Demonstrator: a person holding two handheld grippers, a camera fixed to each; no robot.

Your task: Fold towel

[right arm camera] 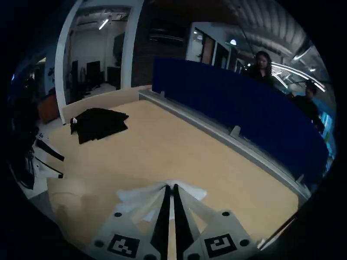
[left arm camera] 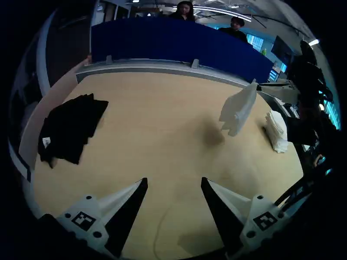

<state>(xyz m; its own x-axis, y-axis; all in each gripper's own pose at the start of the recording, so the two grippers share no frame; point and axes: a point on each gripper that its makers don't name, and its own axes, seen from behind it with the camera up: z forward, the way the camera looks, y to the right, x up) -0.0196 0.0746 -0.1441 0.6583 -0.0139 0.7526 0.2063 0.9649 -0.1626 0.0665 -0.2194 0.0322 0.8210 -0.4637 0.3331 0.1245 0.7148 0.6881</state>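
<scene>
Towel, white, hangs clear of the worktop in the left gripper view. It is ahead and to the right of the left claw, and its upper corner meets the right claw, which reaches in from the right. The left claw stands with its two fingers spread wide and nothing between them, low over the pale wooden surface. A stack of folded white cloths lies on the worktop just to the right of the hanging towel. A pile of black cloth lies ahead and to the left of the left claw. A blue partition runs along the far edge, with two people behind it.

Right gripper view: the right claw is closed, its dark fingers pressed together on the towel, whose white folds spread to either side of the fingertips. The worktop lies below and beyond them. The pile of black cloth is well ahead and to the left of this claw. The blue partition crosses ahead and to the right, with the two people beyond it.
</scene>
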